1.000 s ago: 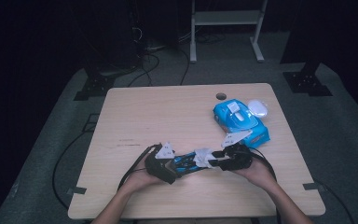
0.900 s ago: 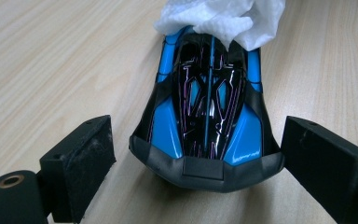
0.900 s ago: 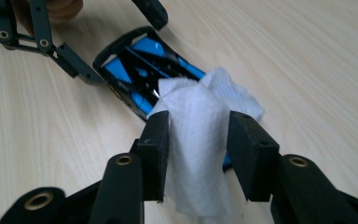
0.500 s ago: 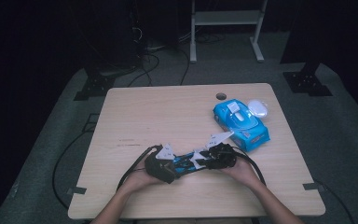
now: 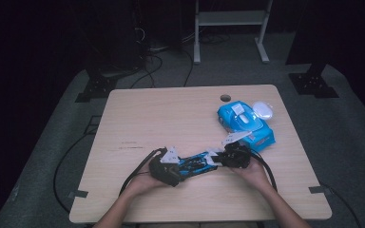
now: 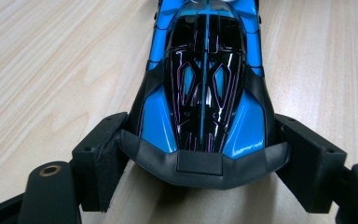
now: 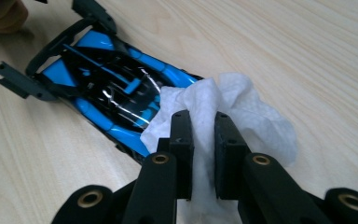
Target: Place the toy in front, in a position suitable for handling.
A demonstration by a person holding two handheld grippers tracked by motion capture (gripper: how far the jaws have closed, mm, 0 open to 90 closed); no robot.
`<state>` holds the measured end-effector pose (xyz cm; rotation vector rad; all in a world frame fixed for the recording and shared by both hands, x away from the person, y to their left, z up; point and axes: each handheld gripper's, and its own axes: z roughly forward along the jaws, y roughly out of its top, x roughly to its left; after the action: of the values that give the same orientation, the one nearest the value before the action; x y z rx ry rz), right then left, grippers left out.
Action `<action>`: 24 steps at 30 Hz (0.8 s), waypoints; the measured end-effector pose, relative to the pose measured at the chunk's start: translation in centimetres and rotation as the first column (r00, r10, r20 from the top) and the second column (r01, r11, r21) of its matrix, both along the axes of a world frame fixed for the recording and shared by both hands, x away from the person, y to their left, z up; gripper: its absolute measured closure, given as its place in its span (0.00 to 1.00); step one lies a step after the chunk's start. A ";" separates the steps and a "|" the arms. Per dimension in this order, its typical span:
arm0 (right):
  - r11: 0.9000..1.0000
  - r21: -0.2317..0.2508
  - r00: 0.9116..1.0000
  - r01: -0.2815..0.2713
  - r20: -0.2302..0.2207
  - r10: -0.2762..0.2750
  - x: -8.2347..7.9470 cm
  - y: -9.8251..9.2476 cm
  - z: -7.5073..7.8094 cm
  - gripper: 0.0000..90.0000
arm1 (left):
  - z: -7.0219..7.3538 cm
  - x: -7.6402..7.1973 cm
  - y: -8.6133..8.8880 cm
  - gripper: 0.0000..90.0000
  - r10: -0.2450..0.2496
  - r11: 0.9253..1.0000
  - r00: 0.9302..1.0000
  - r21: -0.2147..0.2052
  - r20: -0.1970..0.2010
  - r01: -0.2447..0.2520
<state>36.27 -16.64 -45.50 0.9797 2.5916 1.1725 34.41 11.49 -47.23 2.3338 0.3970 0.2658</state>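
Toy car: I see the blue and black toy car (image 5: 196, 164) lying on the table (image 5: 171, 118) near the front edge, stretched between my two grippers.
Left gripper: my left gripper (image 6: 200, 158) has its jaws against the two sides of the car's dark end bumper, one jaw on each flank; they have just been closing, with the car between them. In the high view this gripper (image 5: 176, 167) sits at the car's left end, with my left hand (image 5: 142, 183) behind it.
Right gripper: my right gripper (image 7: 204, 140) has its jaws nearly together, pinching a white wipe (image 7: 223, 112); they have just been closing, with the wipe between them. In the high view it (image 5: 218, 159) sits at the car's right end.
Wipe: it bunches out past the jaws and lies on the car's near end, covering part of the blue body.
Wipe pack: a blue pack (image 5: 244, 123) lies near the table's right far corner, just behind my right hand (image 5: 252, 171), with a white lid (image 5: 262, 110) at its far side.
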 end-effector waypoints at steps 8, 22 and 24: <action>0.994 0.059 0.996 -0.089 -0.007 0.089 -0.9 2.4 0.4 0.89 | -0.2 0.2 -0.3 0.25 0.011 1.000 1.000 -0.002 0.016 -0.011; 0.997 0.066 0.999 -0.033 -0.008 0.034 -0.3 1.3 0.3 0.89 | -0.4 0.7 -0.9 0.24 0.040 0.999 0.999 -0.004 0.035 -0.040; 0.996 0.073 0.998 -0.057 -0.004 0.057 -0.4 2.0 0.3 0.89 | -0.5 0.9 -0.9 0.24 0.050 0.999 0.998 -0.011 0.033 -0.049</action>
<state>35.84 -14.65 -45.18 0.9305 2.6151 1.2885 35.28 10.56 -47.72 2.3091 0.4393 0.3253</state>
